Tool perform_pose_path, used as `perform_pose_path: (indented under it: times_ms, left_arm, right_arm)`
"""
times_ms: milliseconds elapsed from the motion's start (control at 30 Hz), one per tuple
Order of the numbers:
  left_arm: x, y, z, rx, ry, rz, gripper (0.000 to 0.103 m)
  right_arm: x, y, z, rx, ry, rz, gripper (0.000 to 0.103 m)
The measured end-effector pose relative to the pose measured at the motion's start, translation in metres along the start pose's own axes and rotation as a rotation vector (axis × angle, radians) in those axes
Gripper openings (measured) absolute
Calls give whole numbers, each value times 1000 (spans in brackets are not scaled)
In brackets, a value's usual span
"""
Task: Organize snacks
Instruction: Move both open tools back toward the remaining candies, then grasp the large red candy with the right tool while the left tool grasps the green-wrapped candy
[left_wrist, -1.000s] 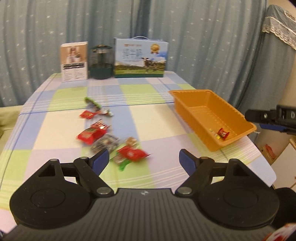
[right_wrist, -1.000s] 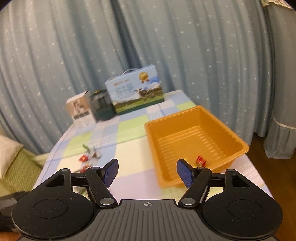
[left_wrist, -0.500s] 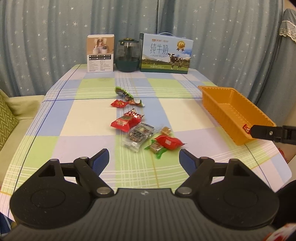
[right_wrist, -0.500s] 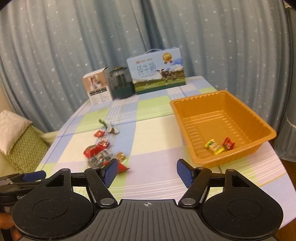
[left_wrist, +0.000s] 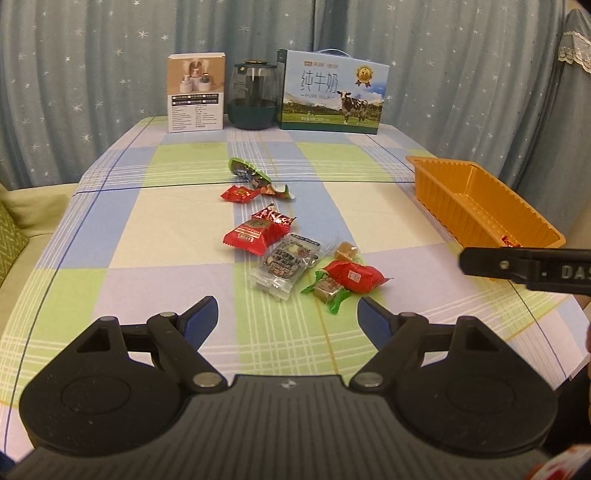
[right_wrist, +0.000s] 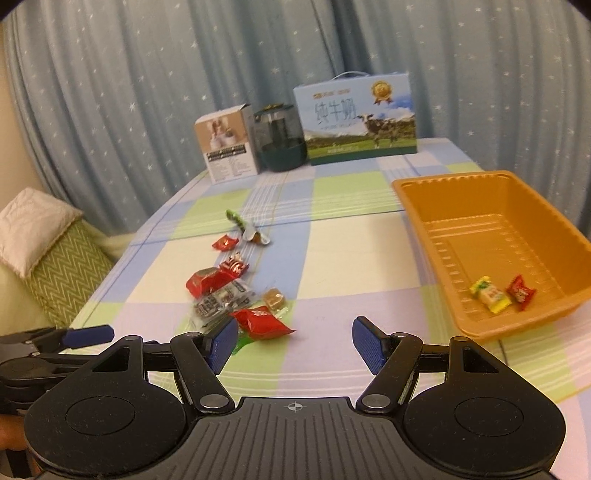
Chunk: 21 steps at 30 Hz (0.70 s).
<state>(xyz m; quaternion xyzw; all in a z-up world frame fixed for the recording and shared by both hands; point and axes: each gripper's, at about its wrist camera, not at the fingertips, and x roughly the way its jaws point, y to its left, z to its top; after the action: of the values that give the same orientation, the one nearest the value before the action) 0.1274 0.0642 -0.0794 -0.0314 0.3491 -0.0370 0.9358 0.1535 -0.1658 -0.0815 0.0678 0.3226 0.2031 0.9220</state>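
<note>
Snacks (left_wrist: 288, 243) lie scattered mid-table on the checked cloth (left_wrist: 166, 221), just beyond my left claw (left_wrist: 287, 317). Its jaws stand wide apart with nothing between them. Nearest it are a clear packet (left_wrist: 286, 264) and a red candy (left_wrist: 352, 275); further off sit a red pouch (left_wrist: 255, 234) and a green wrapper (left_wrist: 247, 171). My right claw (right_wrist: 294, 341) also gapes empty, over the near edge, with the red candy (right_wrist: 264, 321) just past its left finger. At the right, the orange tray (right_wrist: 436, 199) holds a yellow candy (right_wrist: 489, 294) and a small red one (right_wrist: 521, 291) in its near corner. At the far edge stand a milk box (left_wrist: 332, 96), a jar (left_wrist: 253, 96) and a small carton (left_wrist: 195, 92).
</note>
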Motion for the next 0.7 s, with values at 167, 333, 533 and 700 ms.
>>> perform_pose_path:
  times_ms: [167,333,533,700]
  left_arm:
    - [15,2,0,18,8,-7,81]
    - [32,4,-1,57,14,13,81]
    - [47,14,0,53,20,21,81]
    - [52,19,-2,45,22,17,81]
  right_arm:
    - [26,2,1,-36,22,24,69]
    - [52,4,3,-72,39,53,68]
    - [84,3,5,-99,79,85,60]
    - [106,4,7,-123,111,108,54]
